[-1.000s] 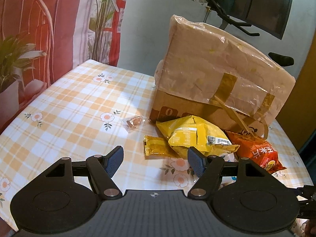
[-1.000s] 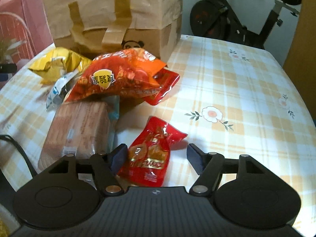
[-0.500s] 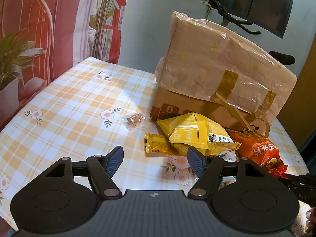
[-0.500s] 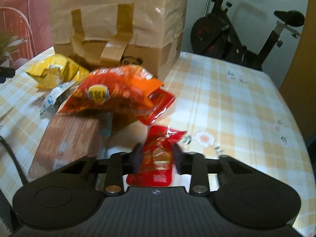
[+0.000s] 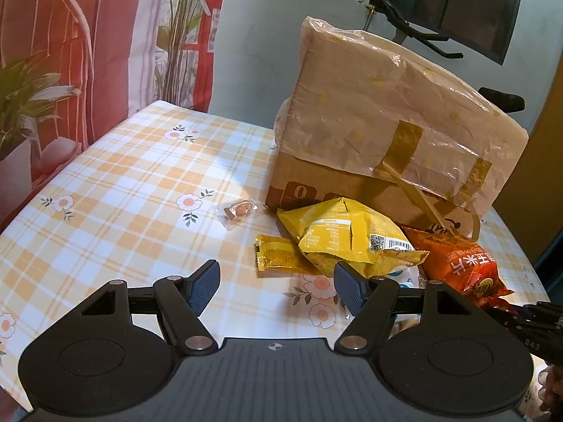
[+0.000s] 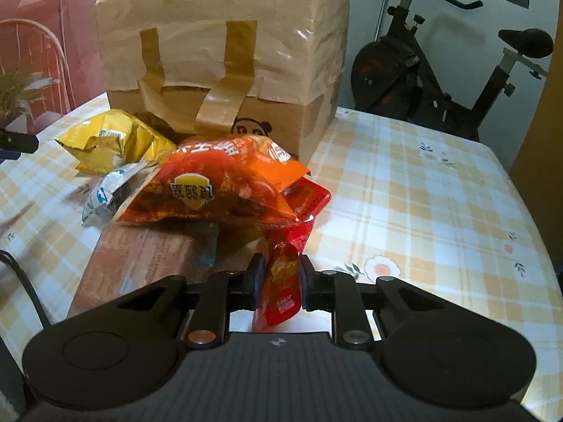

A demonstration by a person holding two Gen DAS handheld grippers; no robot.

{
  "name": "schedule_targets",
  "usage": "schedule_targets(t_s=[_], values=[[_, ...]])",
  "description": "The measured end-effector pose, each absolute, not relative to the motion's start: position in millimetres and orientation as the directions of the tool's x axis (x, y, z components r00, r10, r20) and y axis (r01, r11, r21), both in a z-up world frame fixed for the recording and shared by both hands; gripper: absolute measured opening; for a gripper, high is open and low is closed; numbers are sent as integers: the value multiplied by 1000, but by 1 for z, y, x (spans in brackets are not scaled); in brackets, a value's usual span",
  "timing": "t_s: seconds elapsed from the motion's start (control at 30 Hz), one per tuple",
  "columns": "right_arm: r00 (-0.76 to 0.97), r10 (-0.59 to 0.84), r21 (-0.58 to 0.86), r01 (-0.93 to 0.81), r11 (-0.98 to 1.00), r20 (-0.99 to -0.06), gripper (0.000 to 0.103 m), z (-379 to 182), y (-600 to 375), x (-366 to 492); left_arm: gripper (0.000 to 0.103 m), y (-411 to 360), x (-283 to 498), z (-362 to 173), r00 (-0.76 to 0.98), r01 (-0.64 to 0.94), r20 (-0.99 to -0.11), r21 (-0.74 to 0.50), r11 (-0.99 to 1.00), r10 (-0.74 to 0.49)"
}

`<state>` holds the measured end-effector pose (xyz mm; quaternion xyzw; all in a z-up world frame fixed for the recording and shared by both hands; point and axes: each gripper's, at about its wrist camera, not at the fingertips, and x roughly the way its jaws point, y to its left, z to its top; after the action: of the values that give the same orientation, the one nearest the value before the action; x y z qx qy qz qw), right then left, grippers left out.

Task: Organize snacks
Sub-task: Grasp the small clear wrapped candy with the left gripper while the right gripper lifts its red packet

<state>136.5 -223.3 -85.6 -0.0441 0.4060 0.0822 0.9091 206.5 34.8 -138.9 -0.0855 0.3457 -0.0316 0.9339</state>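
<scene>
Now lifted off the table, my right gripper [image 6: 278, 283] clamps the red packet [image 6: 280, 290] for sorting; left gripper [image 5: 277, 286] waits open.

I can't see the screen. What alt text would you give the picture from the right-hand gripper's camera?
The right gripper is shut on a small red snack packet above a yellow-checked floral tablecloth. Beyond it lie an orange-red chip bag, a brown cracker pack and a yellow bag, before a taped cardboard box. An exercise bike stands behind.
</scene>
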Motion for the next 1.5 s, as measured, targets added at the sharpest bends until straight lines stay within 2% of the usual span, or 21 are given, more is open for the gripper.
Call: schedule_targets(t_s=[0.37, 0.63, 0.83, 0.93, 1.07, 1.23, 1.33, 1.5], values=[[645, 137, 61, -139, 988, -751, 26, -92, -228, 147, 73, 34, 207, -140, 755, 2, -644, -181, 983, -120], [679, 104, 34, -115, 993, -727, 19, -84, -231, 141, 72, 41, 210, -138, 758, -3, -637, -214, 977, -137], [694, 81, 19, -96, 995, -715, 19, -76, -238, 138, 59, 53, 228, -132, 778, 4, -614, -201, 980, -130], [693, 79, 20, -92, 996, -717, 19, -76, -239, 139, 56, 62, 250, -132, 785, 4, -610, -169, 986, -108], [688, 78, 15, -97, 995, -722, 19, -76, -238, 140, 45, 66, 292, -143, 762, 33, -641, -107, 994, -94], [680, 66, 6, -90, 996, -730, 19, -75, -238, 140, 44, 59, 331, -166, 719, 114, -686, -42, 993, -111], [675, 57, -5, -90, 996, -735, 19, -75, -239, 140, 38, 60, 346, -175, 705, 137, -694, -70, 988, -147], [677, 42, -17, -80, 997, -735, 19, -74, -240, 142, 38, 64, 354, -182, 693, 161, -696, -104, 981, -188]])
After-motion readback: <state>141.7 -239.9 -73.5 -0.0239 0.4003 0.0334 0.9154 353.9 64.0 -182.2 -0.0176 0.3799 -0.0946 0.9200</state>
